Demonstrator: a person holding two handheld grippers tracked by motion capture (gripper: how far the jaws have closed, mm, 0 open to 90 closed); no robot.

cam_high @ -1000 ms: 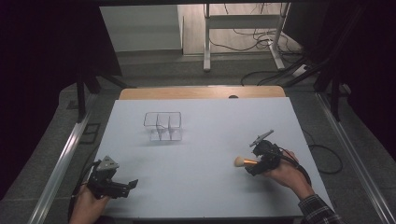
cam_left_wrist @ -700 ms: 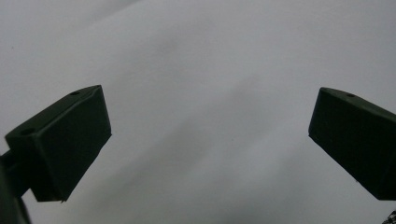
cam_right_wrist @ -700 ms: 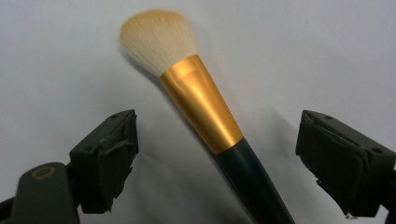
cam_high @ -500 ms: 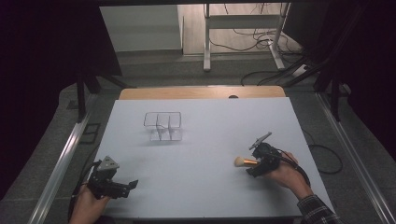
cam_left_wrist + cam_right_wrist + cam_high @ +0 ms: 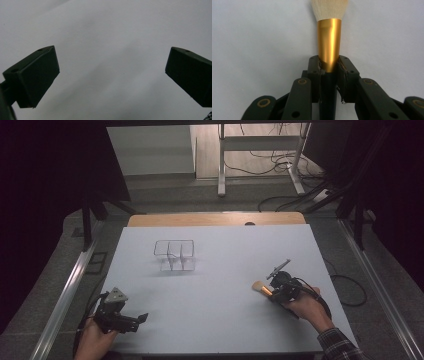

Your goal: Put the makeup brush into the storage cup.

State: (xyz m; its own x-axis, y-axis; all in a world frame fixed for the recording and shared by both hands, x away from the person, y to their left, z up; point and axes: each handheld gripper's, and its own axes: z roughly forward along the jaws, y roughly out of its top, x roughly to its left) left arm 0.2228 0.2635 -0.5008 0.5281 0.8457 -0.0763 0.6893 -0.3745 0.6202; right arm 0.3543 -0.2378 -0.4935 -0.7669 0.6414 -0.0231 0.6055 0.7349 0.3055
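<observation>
A make-up brush with pale bristles [image 5: 258, 286] and a gold ferrule [image 5: 329, 42] lies at the right of the white table [image 5: 215, 270], bristles pointing left. My right gripper [image 5: 273, 293] has just been closing its jaws, and it is shut on the brush [image 5: 329, 27] where the ferrule meets the black handle. Both pads [image 5: 314, 72] press its sides. My left gripper [image 5: 137, 321] rests at the table's front left. In the left gripper view this gripper [image 5: 112, 67] stands open, with bare table between its jaws.
A clear plastic organizer [image 5: 174, 255] with compartments stands at the back left of the middle. A wooden strip [image 5: 215, 219] borders the table's far edge. Metal rails [image 5: 70, 290] run along both sides. Desk legs and cables [image 5: 280, 160] lie on the floor beyond.
</observation>
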